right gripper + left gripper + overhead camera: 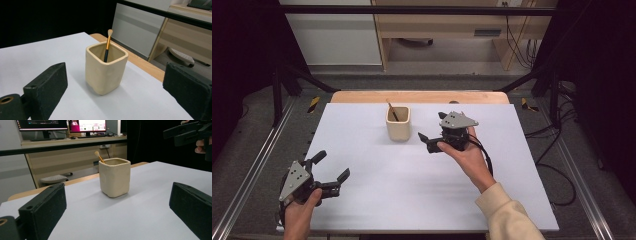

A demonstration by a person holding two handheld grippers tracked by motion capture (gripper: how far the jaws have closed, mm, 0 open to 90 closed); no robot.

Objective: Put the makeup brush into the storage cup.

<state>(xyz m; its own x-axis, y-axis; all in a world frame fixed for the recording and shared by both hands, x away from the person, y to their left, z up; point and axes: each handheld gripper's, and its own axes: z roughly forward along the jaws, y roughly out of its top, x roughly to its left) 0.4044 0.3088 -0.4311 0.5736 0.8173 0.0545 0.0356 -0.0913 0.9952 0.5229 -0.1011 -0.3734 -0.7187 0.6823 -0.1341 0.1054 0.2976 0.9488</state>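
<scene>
On the white bench (377,200), your right gripper (432,142), jaws spread empty, sits just beside the cup (398,123); the left gripper (331,170), also spread, lies well apart.

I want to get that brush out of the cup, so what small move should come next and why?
Probably ease the right gripper forward over the cup: its jaws are open, it is nearest, and the brush stands upright inside, leaning on the rim.

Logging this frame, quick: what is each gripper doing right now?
Left gripper: open, empty, at the table's near left.
Right gripper: open, empty, just right of the cream cup with the brush in it.
</scene>
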